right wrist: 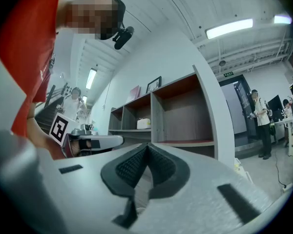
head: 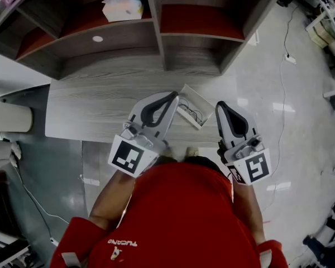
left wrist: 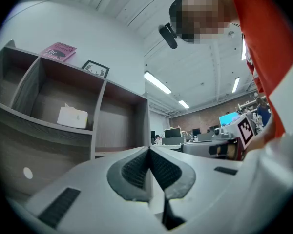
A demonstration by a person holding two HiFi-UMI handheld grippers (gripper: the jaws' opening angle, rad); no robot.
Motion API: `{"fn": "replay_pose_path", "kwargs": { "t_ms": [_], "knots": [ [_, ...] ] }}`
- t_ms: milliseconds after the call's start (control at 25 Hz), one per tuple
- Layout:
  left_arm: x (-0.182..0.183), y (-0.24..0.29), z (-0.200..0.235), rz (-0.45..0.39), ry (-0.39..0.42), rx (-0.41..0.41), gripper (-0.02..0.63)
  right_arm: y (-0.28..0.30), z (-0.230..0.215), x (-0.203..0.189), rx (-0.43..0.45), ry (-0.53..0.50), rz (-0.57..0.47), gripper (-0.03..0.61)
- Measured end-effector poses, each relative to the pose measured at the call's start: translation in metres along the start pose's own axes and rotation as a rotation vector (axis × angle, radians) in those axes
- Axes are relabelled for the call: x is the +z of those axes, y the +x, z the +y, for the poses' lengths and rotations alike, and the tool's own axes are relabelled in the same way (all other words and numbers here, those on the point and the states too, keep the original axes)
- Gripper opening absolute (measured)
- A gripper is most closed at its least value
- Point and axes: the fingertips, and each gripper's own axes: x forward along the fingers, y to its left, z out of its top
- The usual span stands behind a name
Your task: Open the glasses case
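Note:
No glasses case shows in any view. My left gripper (head: 173, 96) is held level above the grey wooden table (head: 89, 110), jaws shut with nothing between them; in its own view the ribbed pads (left wrist: 136, 168) meet at the tip (left wrist: 149, 150). My right gripper (head: 220, 105) hangs beside it over the table's right edge, also shut and empty (right wrist: 146, 146). Each gripper sees the other off to its side: the right one (left wrist: 234, 140) and the left one (right wrist: 88, 143). Both point toward the shelf unit (head: 162, 43).
A white tissue box (head: 123, 7) sits in an upper shelf compartment. A small white open box with cables (head: 192, 106) lies on the table between the gripper tips. A pink book (left wrist: 58, 51) and a picture frame (left wrist: 95, 68) rest on top of the shelf. People stand by the doorway (right wrist: 259, 123).

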Motion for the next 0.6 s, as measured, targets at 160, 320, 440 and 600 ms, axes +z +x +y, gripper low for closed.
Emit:
{"fn": "replay_pose_path", "kwargs": {
  "t_ms": [160,320,440,600],
  "knots": [
    [-0.0001,0.0003,0.0024,0.001,0.001,0.004,0.009,-0.0014,-0.0029,-0.001,-0.004,-0.003,0.006,0.003],
    [0.001,0.0008,0.0023,-0.001,0.003,0.005,0.009,-0.0022,-0.0028,-0.0017,0.0,-0.005,0.011,0.003],
    [0.0013,0.0012,0.0012,0.0,0.005,0.004,0.009,-0.0021,-0.0027,-0.0011,0.004,-0.007,0.011,0.003],
    [0.0008,0.0011,0.0009,0.0,0.006,0.003,0.009,-0.0022,-0.0032,-0.0014,0.006,-0.01,0.012,0.003]
  ]
}}
